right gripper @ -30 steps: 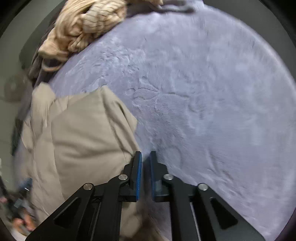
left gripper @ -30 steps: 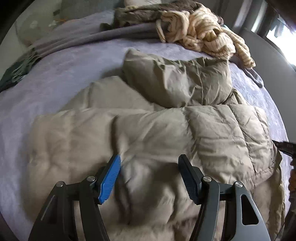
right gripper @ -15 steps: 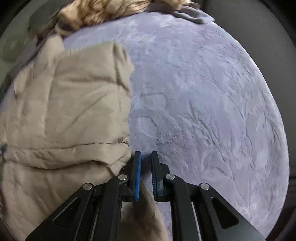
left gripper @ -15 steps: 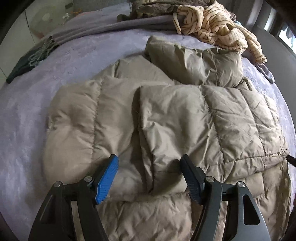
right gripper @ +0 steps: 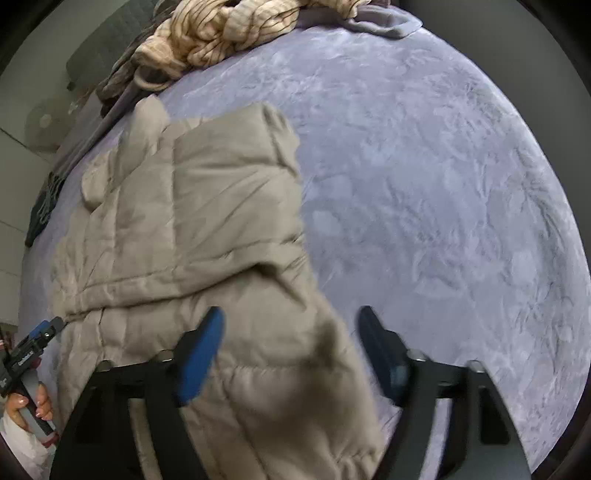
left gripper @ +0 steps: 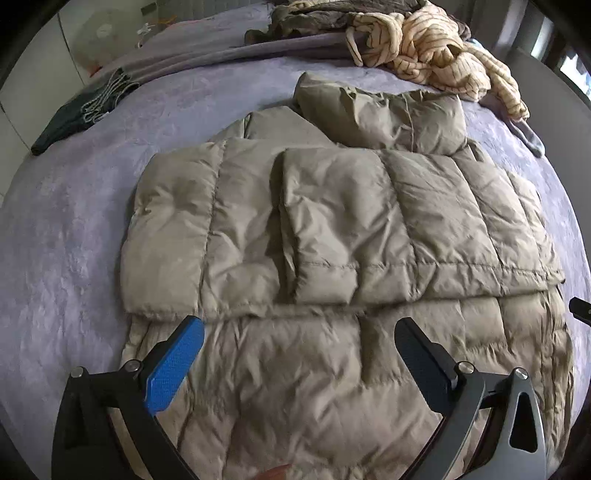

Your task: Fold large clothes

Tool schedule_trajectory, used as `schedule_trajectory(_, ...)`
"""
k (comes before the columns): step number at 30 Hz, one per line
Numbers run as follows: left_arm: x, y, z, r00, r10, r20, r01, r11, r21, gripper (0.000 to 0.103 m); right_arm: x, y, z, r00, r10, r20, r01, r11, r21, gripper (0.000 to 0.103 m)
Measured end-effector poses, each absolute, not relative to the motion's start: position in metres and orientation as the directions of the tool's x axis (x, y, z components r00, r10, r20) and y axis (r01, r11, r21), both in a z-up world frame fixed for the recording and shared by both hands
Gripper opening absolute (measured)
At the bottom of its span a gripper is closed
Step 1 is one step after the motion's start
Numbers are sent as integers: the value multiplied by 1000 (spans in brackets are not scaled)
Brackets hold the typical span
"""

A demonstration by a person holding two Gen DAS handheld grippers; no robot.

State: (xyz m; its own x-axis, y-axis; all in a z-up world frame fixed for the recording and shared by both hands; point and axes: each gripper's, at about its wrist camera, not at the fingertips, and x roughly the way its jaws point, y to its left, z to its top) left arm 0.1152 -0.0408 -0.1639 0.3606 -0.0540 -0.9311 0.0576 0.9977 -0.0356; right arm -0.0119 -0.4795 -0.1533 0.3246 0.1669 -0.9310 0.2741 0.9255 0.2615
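Puffer jacket (left gripper: 332, 229) on bed cover (left gripper: 66, 229), spare clothing at the far edge.

The jacket lay across the middle of the cover, its sleeves folded inward over the body, one overlapping the other, and its hood (left gripper: 384, 114) on the far side. Behind the hood sat a heap of striped knitwear (left gripper: 424, 48), with a crumpled garment (left gripper: 314, 18) to its left. A fringed cloth (left gripper: 81, 110) lay at the far left edge. Right of the jacket the cover was bare.
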Motion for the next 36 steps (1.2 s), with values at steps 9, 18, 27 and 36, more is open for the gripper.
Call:
schedule_trajectory(9,84,-50,-144,299,-66,-952,47,997,-55,103,-24,-454,-136,314,228,-922,228,924,306,97)
schedule_trajectory(18,42,-46,-134,224,-41,-974,-20,999,-47,103,-49,-438,-130,265,336,-904,216,893,395,103)
schedule_trajectory(27,12,-33,-124,203,-13,-979,-58,998,-25,103,-72,-434,-121,261,378,-888,233,868,438,103)
schedule_trajectory(36,-20,-12,-126,201,-49,-978,-29,998,-56,103,-105,-418,-134,211,430,-878,328,815,478,103)
